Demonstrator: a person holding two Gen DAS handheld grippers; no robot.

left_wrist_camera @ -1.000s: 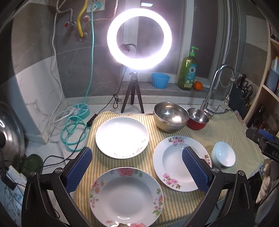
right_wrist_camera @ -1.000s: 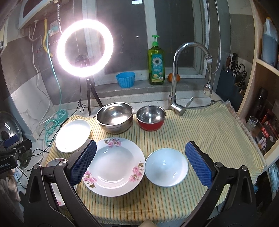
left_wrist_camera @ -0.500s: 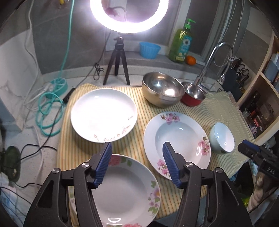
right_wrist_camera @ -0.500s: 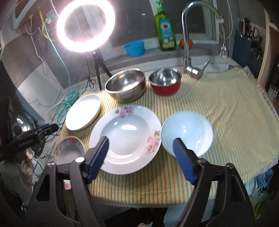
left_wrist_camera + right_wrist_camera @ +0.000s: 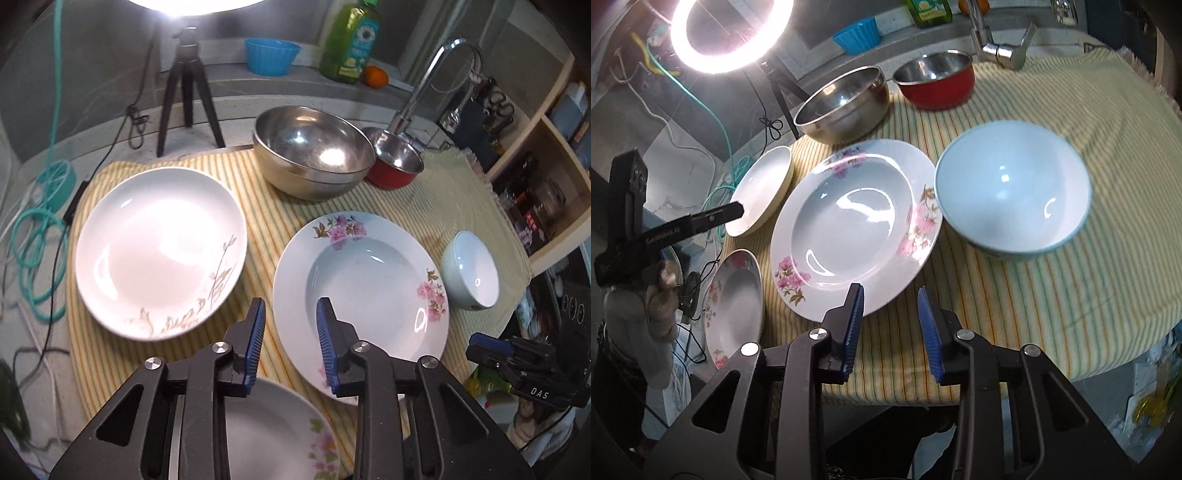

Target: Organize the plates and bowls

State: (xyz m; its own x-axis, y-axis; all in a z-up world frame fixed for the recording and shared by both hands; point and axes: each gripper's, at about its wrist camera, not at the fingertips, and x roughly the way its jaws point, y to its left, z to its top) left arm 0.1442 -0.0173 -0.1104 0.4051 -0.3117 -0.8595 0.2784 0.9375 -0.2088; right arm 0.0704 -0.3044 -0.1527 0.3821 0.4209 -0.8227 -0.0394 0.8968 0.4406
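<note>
Striped yellow cloth (image 5: 273,206) carries the crockery laid out singly, seemingly for stacking. Both the left gripper (image 5: 290,347) and the right gripper (image 5: 890,330) have just been closing, nothing between them, each just short of the floral plate (image 5: 362,291).

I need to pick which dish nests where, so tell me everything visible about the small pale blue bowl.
The small pale blue bowl is round, deep and glossy, like glazed ceramic, empty, with a darker rim. It stands upright on the yellow striped cloth, right of the large floral plate; their rims look very close, contact unclear. Neither gripper touches it.
</note>
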